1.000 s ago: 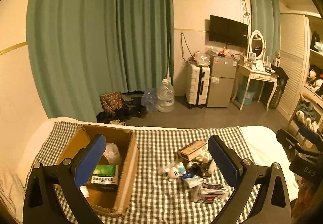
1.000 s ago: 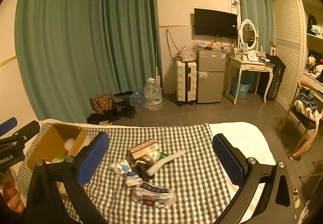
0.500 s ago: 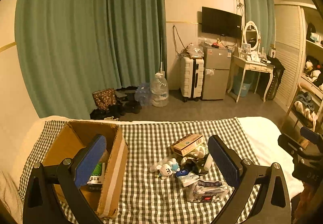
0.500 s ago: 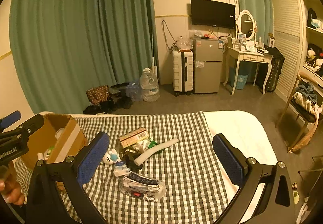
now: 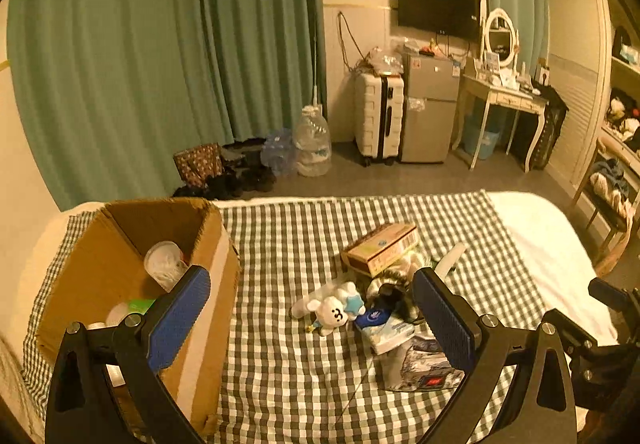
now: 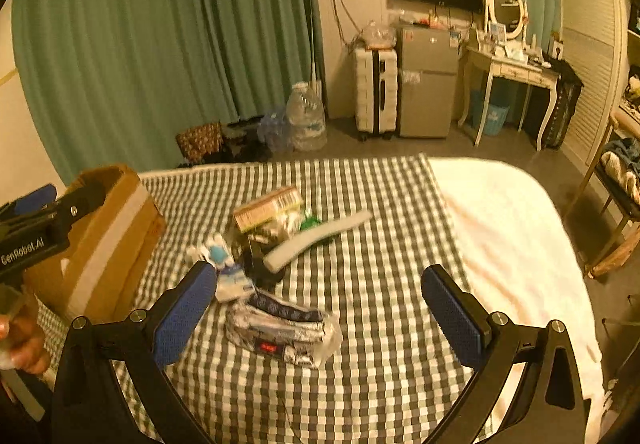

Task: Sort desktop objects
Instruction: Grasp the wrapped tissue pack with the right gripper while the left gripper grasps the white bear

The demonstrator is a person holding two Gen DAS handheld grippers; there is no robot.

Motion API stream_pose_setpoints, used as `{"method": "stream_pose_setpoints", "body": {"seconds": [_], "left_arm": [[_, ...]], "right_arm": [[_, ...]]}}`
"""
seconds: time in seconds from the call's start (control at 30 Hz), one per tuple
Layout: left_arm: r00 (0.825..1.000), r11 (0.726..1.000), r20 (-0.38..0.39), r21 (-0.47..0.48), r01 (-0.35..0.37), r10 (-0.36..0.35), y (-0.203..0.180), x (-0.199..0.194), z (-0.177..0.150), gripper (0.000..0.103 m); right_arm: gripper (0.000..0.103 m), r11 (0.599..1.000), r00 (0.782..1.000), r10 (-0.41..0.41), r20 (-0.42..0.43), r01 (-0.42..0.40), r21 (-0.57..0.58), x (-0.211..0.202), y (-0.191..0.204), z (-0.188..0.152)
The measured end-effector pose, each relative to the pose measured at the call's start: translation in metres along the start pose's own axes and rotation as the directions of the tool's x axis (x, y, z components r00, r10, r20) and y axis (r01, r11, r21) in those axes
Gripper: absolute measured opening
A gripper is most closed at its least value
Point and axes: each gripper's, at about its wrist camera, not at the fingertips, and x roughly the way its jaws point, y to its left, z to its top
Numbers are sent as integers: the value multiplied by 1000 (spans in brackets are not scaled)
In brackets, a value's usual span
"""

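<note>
A pile of small objects lies on the checked cloth point(image 5: 288, 244): a brown carton point(image 5: 380, 248), a white plush toy point(image 5: 332, 310), a tissue pack point(image 5: 390, 334), a shiny plastic packet point(image 6: 280, 328) and a white foam stick point(image 6: 316, 240). An open cardboard box point(image 5: 120, 244) stands at the left with a plastic cup point(image 5: 164, 264) and other items inside. My left gripper point(image 5: 312, 320) is open and empty, above the cloth between box and pile. My right gripper point(image 6: 320, 312) is open and empty, hovering over the shiny packet.
The cloth covers a bed whose white cover point(image 6: 512, 228) shows on the right. Beyond the far edge are green curtains point(image 5: 160, 44), water jugs point(image 5: 312, 140), a suitcase point(image 5: 378, 116), a small fridge point(image 5: 428, 108) and a dressing table point(image 5: 504, 96).
Both grippers have tilted downward and moved nearer the bed. The pile and box sit higher and larger in both views. Both grippers stay open and empty.
</note>
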Motion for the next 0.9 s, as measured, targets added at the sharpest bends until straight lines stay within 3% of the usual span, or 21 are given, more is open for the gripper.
{"method": "stream_pose_setpoints", "body": {"seconds": [0.43, 0.9], "left_arm": [[989, 999, -143, -20, 31, -33, 2, 84, -38, 103], [971, 996, -232, -76, 43, -60, -2, 161, -45, 103]], "right_arm": [[103, 997, 987, 71, -142, -65, 47, 66, 13, -48], [103, 992, 971, 100, -216, -80, 100, 123, 12, -70]]}}
